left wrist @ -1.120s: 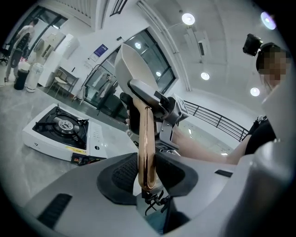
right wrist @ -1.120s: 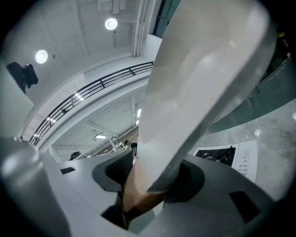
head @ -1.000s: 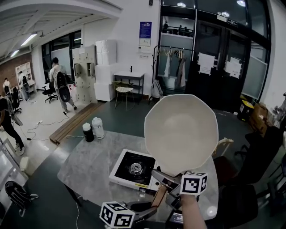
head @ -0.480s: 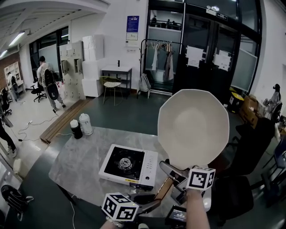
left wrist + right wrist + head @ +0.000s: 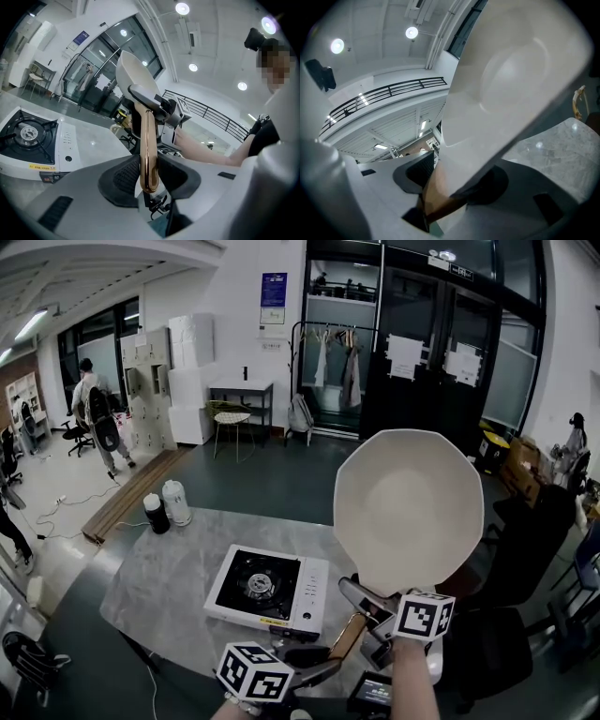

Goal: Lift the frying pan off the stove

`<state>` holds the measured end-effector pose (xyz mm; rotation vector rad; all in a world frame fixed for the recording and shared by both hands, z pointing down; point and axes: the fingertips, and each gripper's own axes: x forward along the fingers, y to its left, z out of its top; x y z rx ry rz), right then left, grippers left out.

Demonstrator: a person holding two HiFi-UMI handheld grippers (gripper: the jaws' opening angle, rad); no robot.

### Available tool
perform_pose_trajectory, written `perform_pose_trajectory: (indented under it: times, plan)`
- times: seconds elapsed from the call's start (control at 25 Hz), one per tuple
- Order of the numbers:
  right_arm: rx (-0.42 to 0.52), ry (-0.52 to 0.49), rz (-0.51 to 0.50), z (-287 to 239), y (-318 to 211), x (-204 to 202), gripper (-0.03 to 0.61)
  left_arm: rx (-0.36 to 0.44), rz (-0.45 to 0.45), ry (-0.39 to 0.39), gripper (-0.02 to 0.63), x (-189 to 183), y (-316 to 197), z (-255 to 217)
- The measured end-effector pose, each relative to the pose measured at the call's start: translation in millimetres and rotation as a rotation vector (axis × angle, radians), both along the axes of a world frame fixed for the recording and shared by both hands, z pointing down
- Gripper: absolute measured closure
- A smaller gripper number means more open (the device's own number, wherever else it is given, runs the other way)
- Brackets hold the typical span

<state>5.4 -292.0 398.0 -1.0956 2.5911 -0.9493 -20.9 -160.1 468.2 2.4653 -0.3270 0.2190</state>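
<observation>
Grey marble table (image 5: 159,582), stove (image 5: 267,589) at its centre. My left gripper (image 5: 317,664) clamps the handle (image 5: 345,637) at its end and my right gripper (image 5: 367,607) clamps its neck, holding the frying pan (image 5: 408,512) upright in the air, right of the stove, before dark glass doors (image 5: 441,362).

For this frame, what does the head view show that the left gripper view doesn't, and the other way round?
Head view only: the whole pale inside of the pan, tilted up and clear of the stove, and two canisters at the table's far left edge. Left gripper view only: the left gripper's jaws pressed on the end of the copper handle. Both: stove, pan, handle, the right gripper gripping near the pan's base, and the marble table.
</observation>
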Motion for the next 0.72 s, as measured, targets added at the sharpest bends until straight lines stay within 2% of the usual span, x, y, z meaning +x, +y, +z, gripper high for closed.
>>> perform_pose_trajectory:
  times: [0.12,0.28,0.44,0.72]
  plan:
    - [-0.002,0.016,0.026,-2,-5,3,0.350,0.016,0.030,-0.008,0.482,2,-5,-2]
    - [0.001,0.025,0.089,-4,-13,9,0.350,0.018,0.126,0.011,0.482,2,-12,-6]
    - [-0.005,0.025,0.137,-8,-22,12,0.344,0.031,0.193,-0.007,0.480,-1,-21,-14]
    - [0.009,0.007,0.149,-14,-24,21,0.345,0.037,0.176,-0.025,0.480,-1,-32,-14]
